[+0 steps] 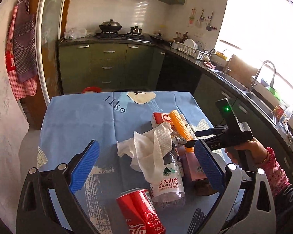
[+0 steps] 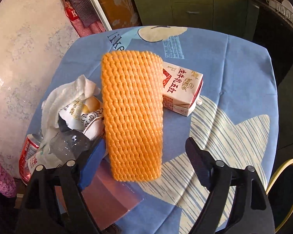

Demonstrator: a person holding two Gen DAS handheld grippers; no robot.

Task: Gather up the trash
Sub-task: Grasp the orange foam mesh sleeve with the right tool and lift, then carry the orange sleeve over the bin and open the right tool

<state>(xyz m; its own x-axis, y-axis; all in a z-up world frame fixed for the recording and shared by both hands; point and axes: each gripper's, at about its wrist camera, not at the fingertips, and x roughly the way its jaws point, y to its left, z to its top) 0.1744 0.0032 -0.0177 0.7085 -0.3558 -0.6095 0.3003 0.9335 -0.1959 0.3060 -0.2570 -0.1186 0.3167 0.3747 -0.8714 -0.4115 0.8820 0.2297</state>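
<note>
Trash lies on a table with a blue cloth (image 1: 78,120): an orange foam net sleeve (image 2: 132,115), a red-and-white milk carton (image 2: 182,89), a crumpled white paper towel (image 1: 152,148), a clear water bottle (image 1: 169,181), a red cola can (image 1: 140,212), a pink box (image 1: 193,167) and a torn wrapper (image 2: 82,115). My left gripper (image 1: 146,167) is open above the bottle and towel. My right gripper (image 2: 144,158) is open with its fingers on either side of the near end of the orange sleeve; it also shows in the left wrist view (image 1: 193,139).
Green kitchen cabinets (image 1: 107,66) and a stove stand beyond the table. A dark counter with a sink (image 1: 250,95) and dish rack runs along the right. Aprons (image 1: 21,54) hang on the left wall. A yellow-rimmed bin (image 2: 283,183) sits at the table's right edge.
</note>
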